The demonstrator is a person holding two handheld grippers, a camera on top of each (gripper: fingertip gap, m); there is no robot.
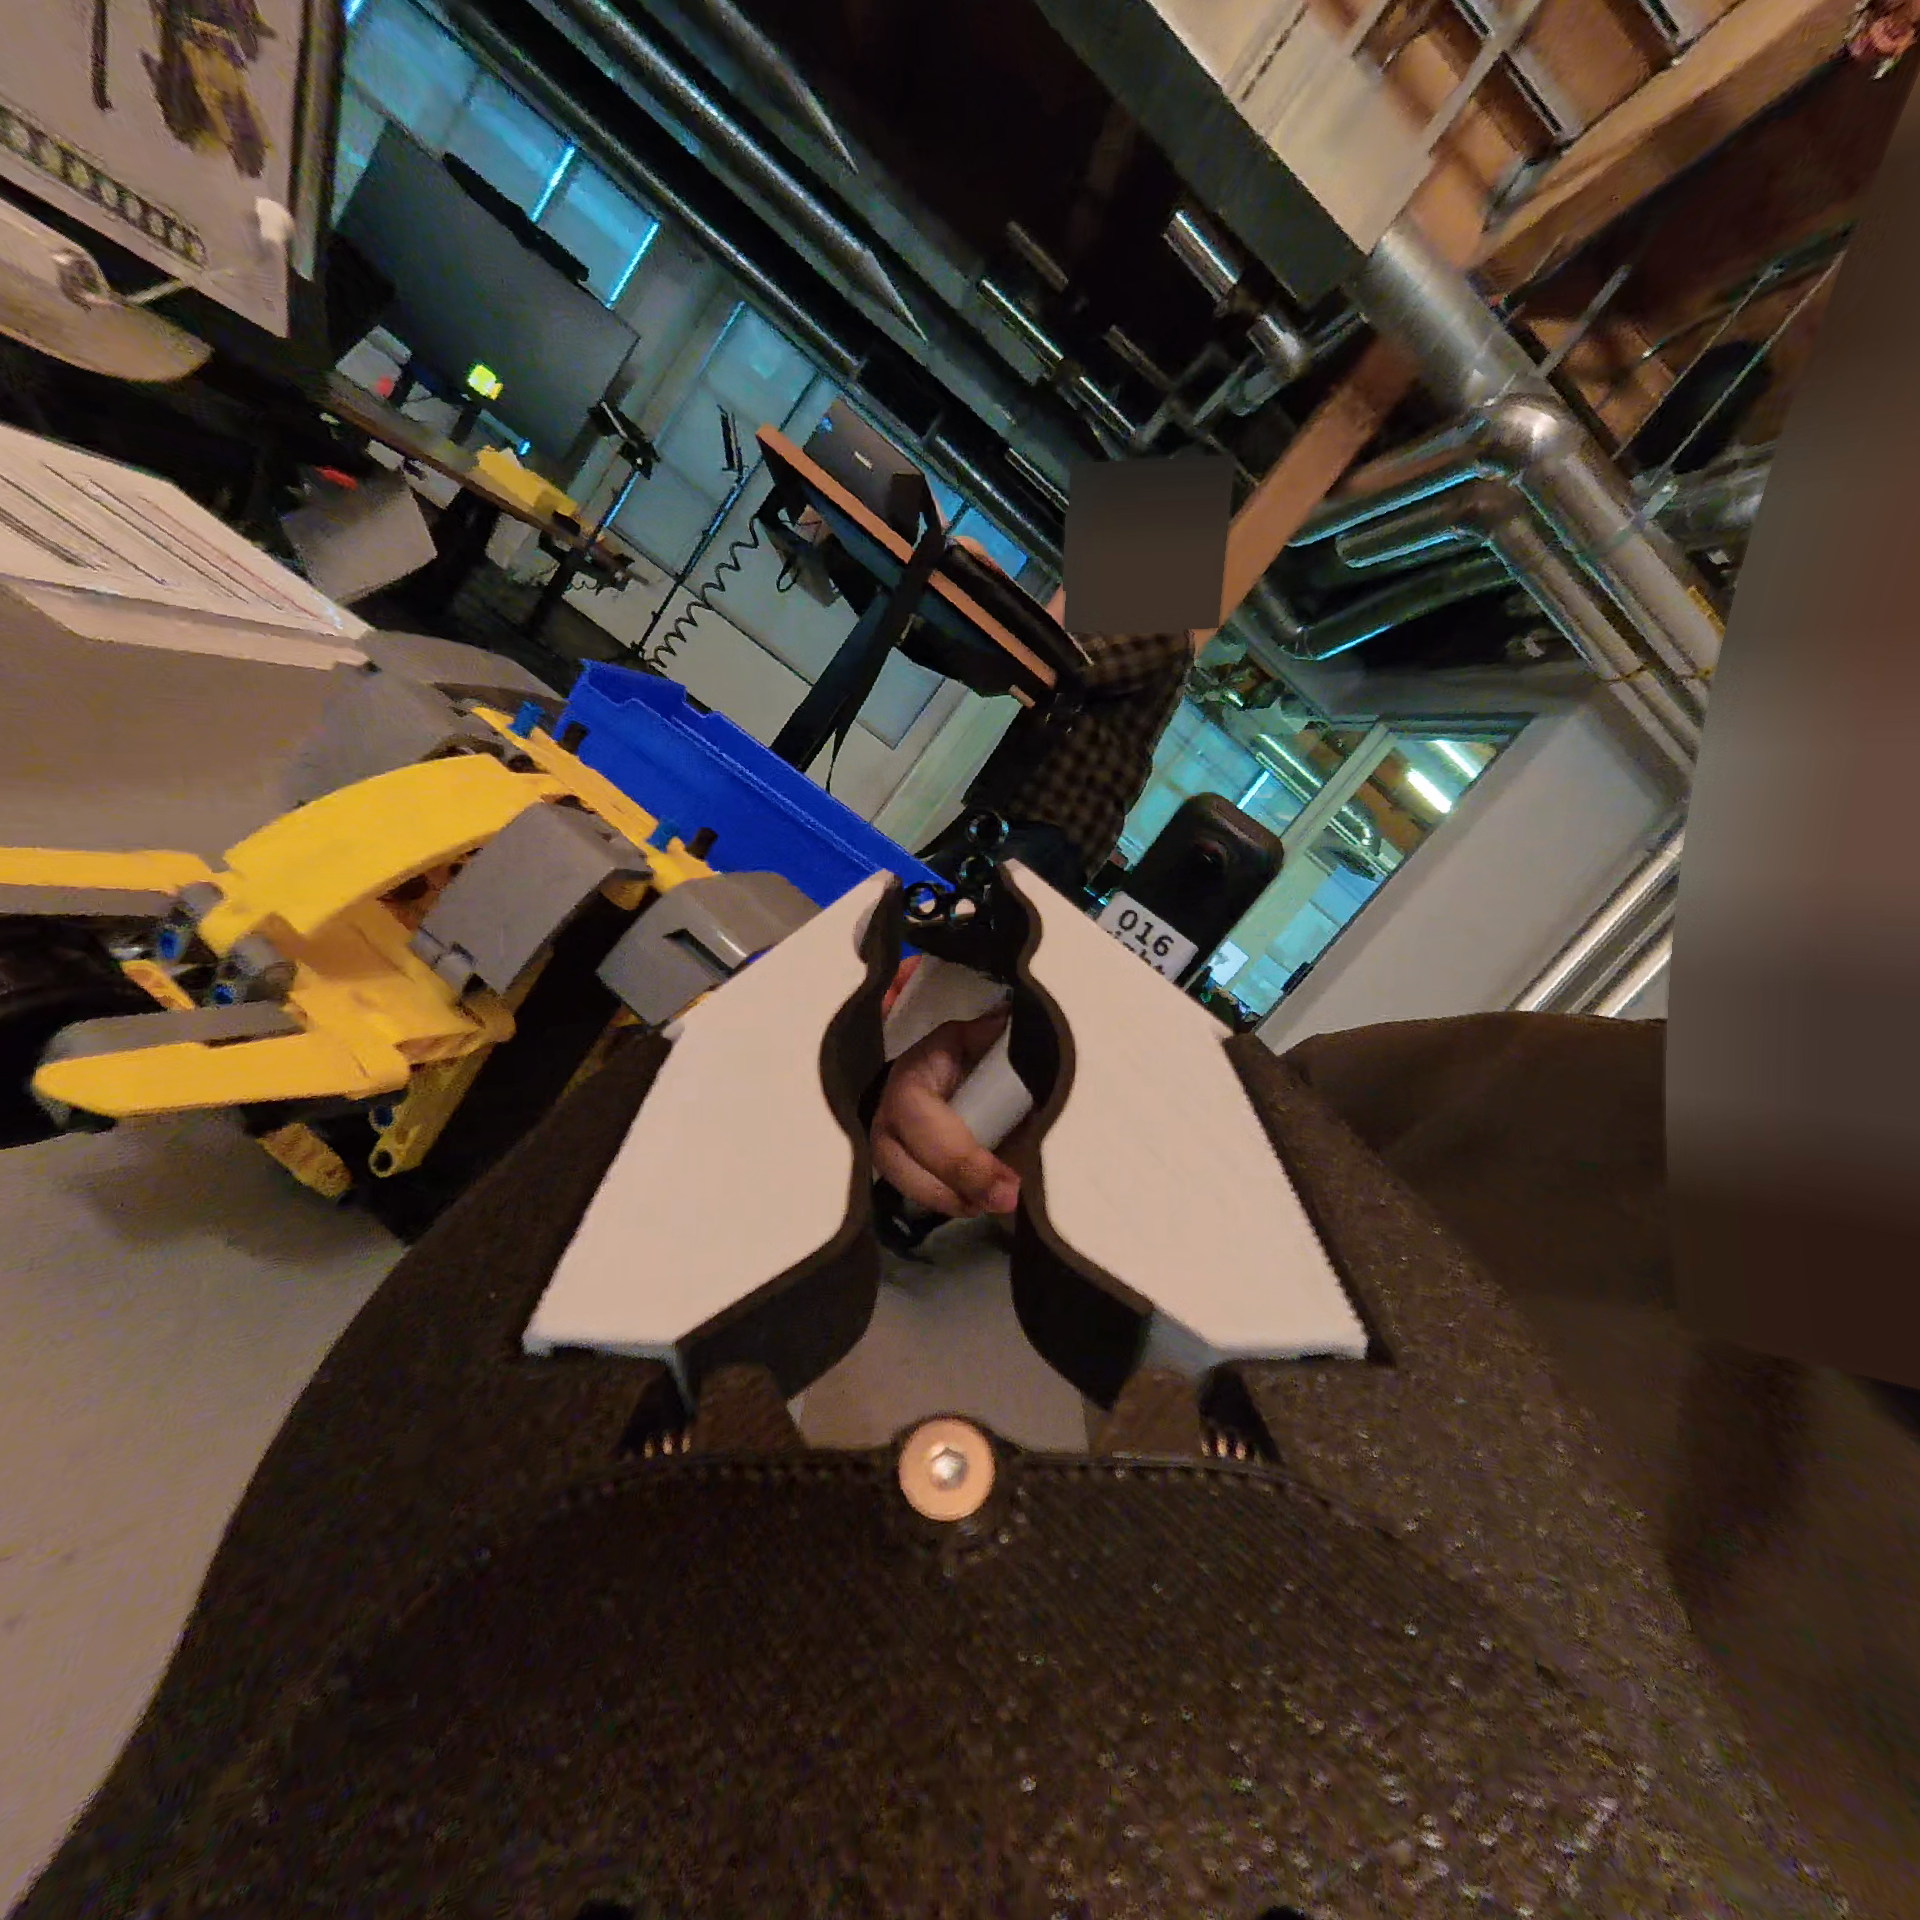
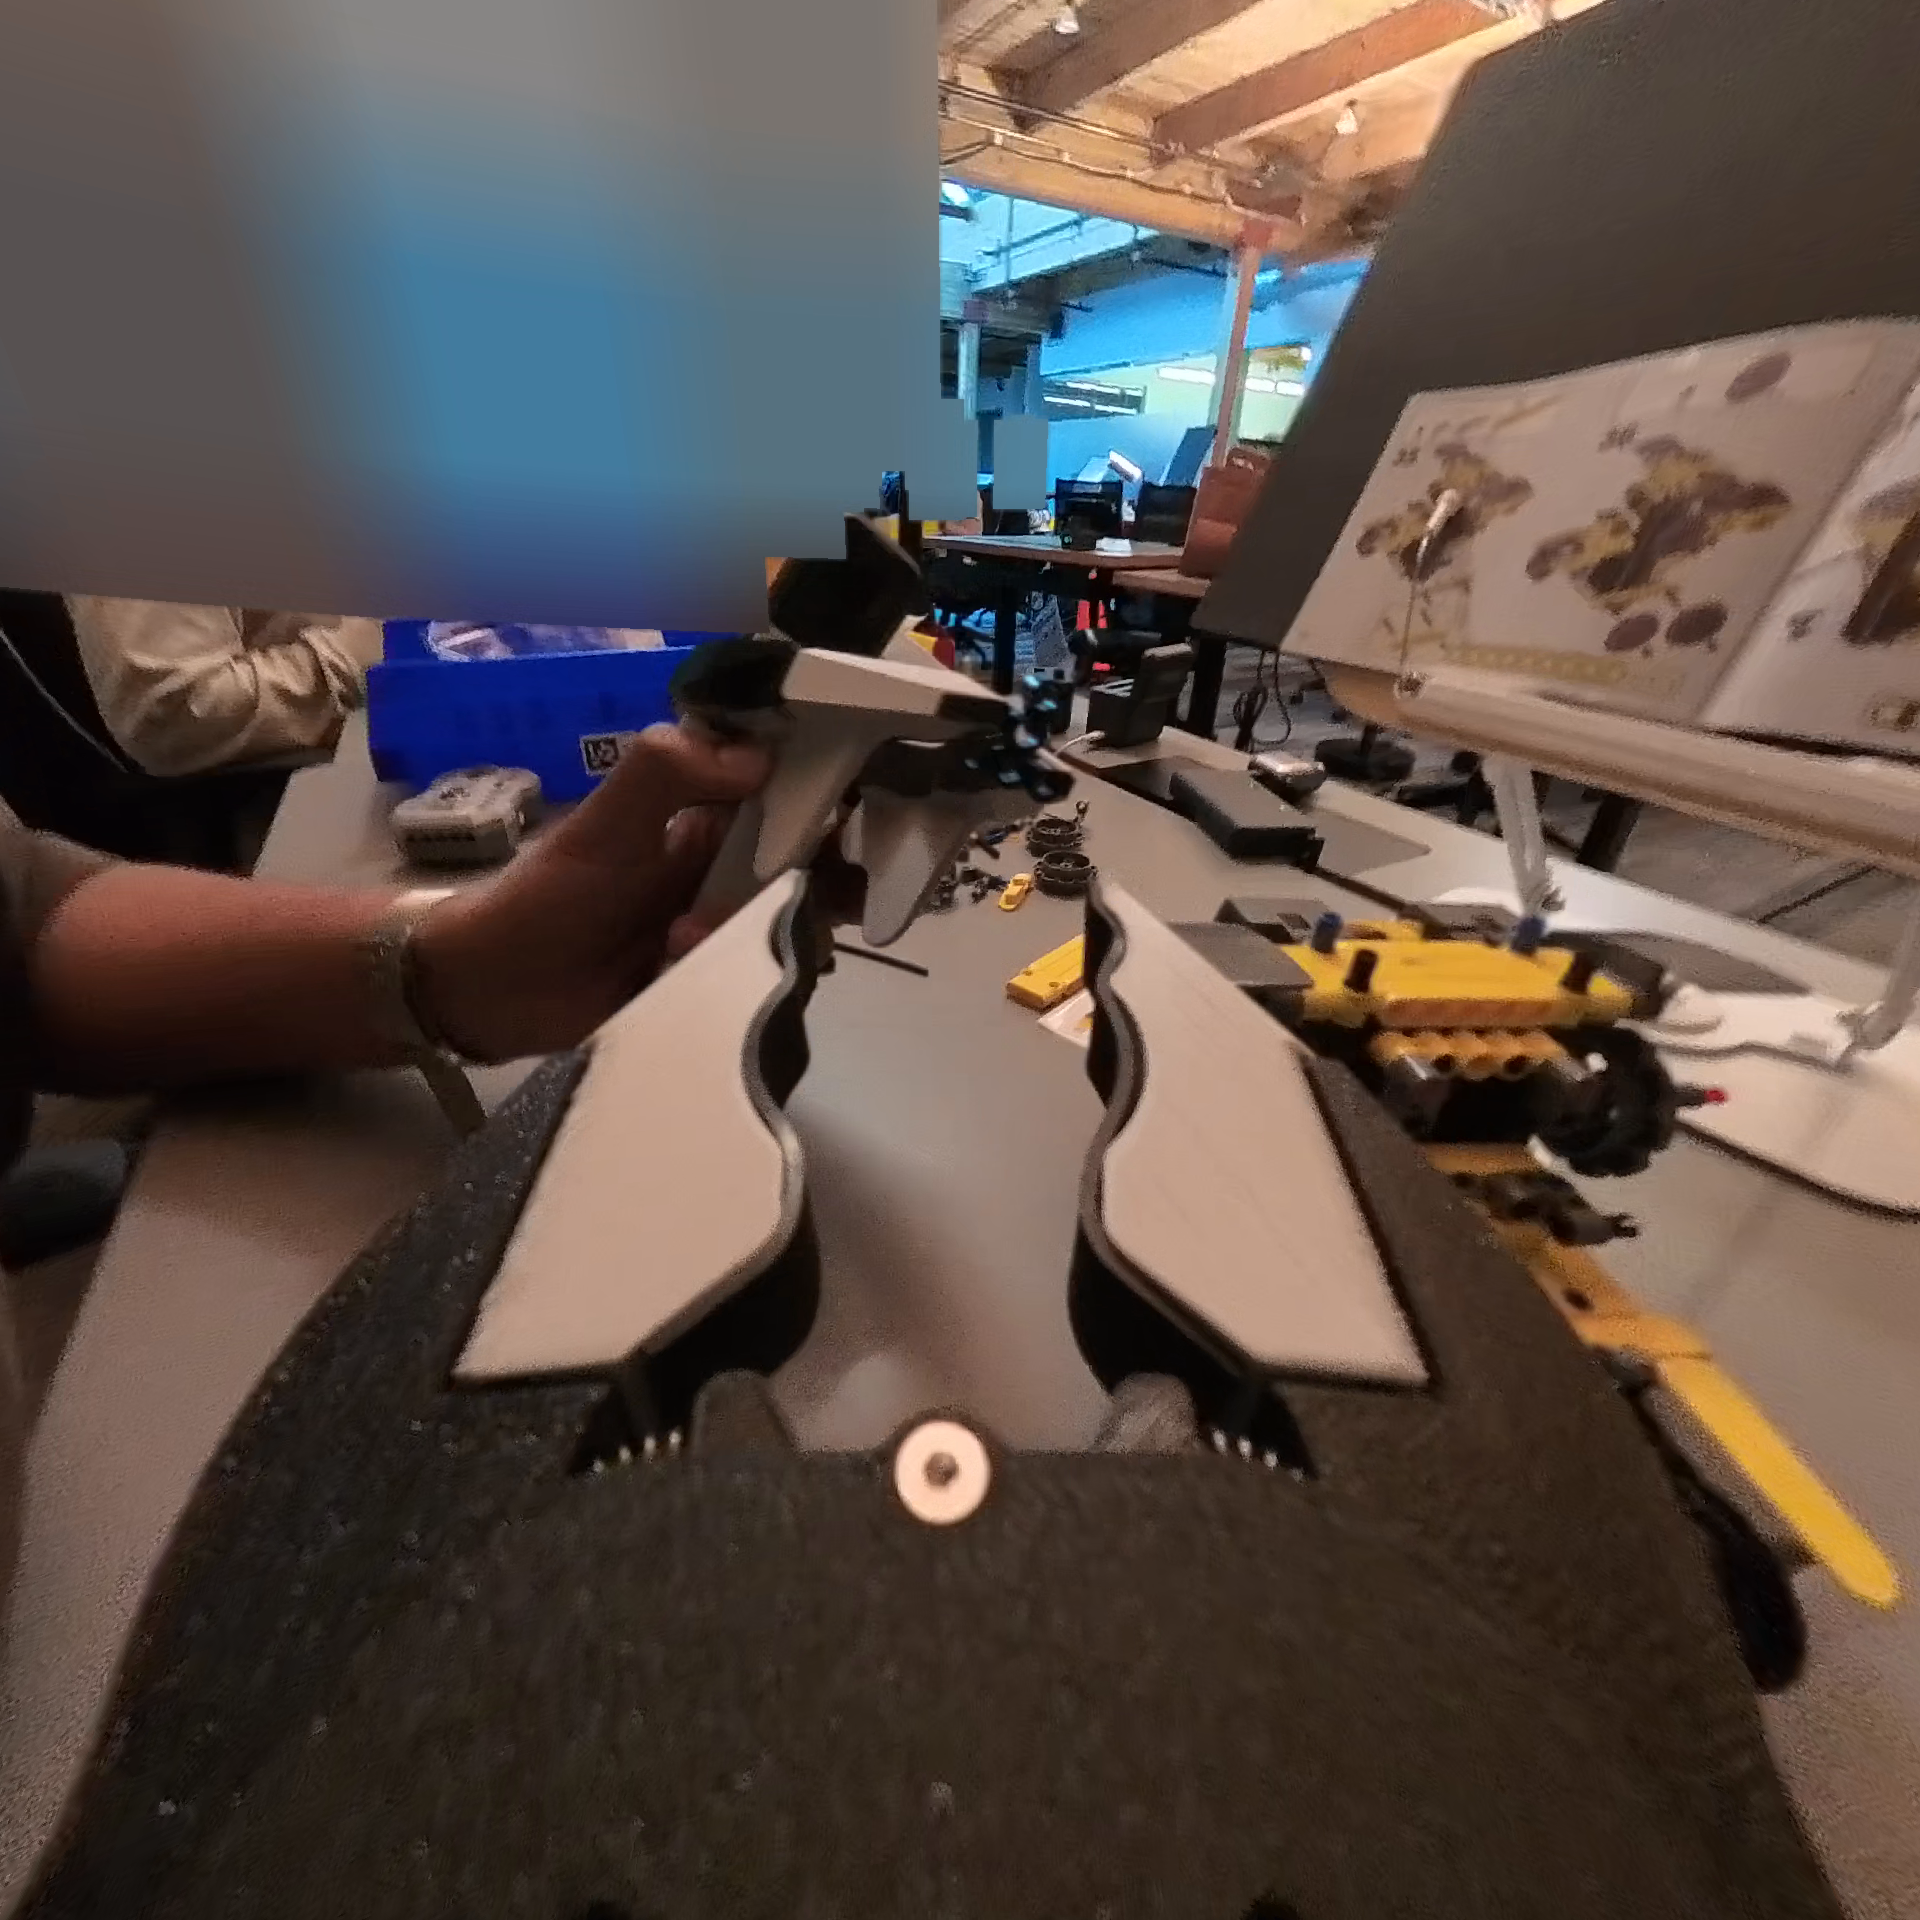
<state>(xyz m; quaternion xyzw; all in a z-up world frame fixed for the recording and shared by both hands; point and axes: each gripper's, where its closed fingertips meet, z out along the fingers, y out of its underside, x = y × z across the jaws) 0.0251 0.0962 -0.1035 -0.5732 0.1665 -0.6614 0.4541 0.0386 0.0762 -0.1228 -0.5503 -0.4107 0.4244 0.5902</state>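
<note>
Left gripper point(image 1: 951, 896): fingers narrow, pinched on a small black holed piece point(image 1: 977, 844), raised just beside the yellow model point(image 1: 343, 935).
Right gripper point(image 2: 945, 914): fingers wide, held nothing, over the table point(image 2: 935, 1143) left of the model.
Model: partly built, wheel and beams on.
Loose parts point(image 2: 1044, 862): lay unattached beyond the model.
Booklet point(image 2: 1558, 540): propped open above it.

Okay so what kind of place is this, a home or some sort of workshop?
Most likely a shared workshop or lab, not a home: exposed metal ducts under a wooden beam ceiling, rows of desks behind, and a grey worktable holding a yellow brick-built vehicle beside its propped instruction booklet.
</note>
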